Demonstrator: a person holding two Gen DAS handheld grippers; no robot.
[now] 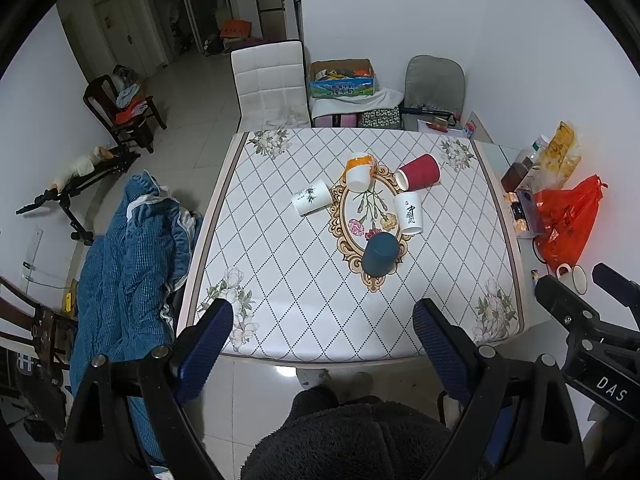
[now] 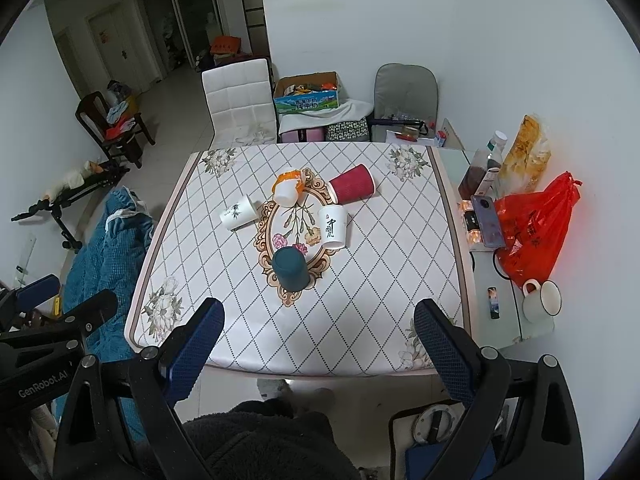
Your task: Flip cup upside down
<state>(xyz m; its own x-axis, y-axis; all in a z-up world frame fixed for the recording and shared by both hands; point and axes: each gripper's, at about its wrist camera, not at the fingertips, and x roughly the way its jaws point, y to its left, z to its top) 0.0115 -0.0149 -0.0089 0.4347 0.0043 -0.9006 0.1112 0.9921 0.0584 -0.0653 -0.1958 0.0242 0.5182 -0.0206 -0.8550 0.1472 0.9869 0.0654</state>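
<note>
Five cups on the table [image 1: 280,248], all clustered around the oval floral medallion at centre. Dark blue cup [image 1: 380,254] stands mouth-down on the near end of the medallion, closest to both grippers. White cup with black calligraphy [image 1: 409,213] also stands inverted, just right of the medallion. Red ribbed cup [image 1: 419,172] lies on its side at far right, mouth facing left. Orange-and-white cup [image 1: 359,171] is tipped at the medallion's far end, mouth toward camera. White cup with bamboo print [image 1: 311,197] lies on its side, left of the medallion.

Left gripper [image 1: 323,334] hangs off the near table edge, fingers [image 1: 208,336] spread wide, nothing between them; all cups well ahead of the tips, blue cup roughly in line with the gap. Right gripper [image 2: 319,334] same: fingers [image 2: 442,344] wide apart, empty, over the near edge, blue cup ahead and slightly left of centre.

Red plastic bag [image 2: 532,228] and white mug [image 2: 540,300] sit on the side ledge at right.
</note>
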